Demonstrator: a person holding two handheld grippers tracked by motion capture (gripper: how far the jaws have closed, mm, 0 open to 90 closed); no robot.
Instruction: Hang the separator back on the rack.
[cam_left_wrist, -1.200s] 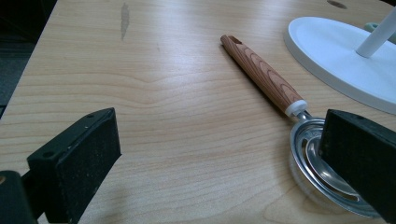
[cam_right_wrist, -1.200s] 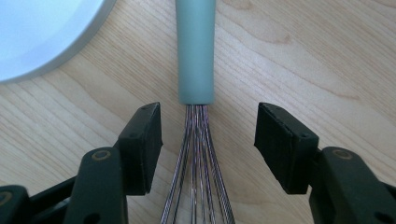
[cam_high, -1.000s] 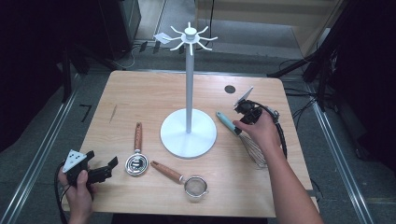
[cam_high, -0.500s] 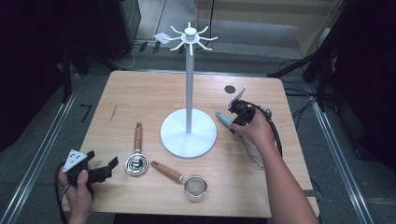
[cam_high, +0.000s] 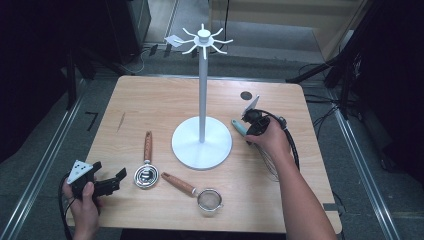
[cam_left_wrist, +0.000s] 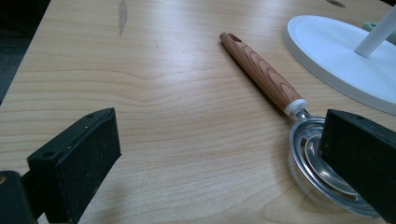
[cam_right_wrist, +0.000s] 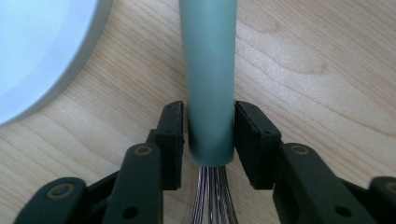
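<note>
Two black fingers (cam_right_wrist: 170, 140) against the whisk's green handle (cam_right_wrist: 210, 84), close-up

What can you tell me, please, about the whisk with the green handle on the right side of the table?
The whisk has a smooth, matte grey-green handle, plastic or silicone by its look, and thin metal wires fanning from its end. It lies flat on the wooden table, just right of the white stand's round base. The right hand-held gripper has been closing on the handle near the wire end; its pads now sit against both sides.
</note>
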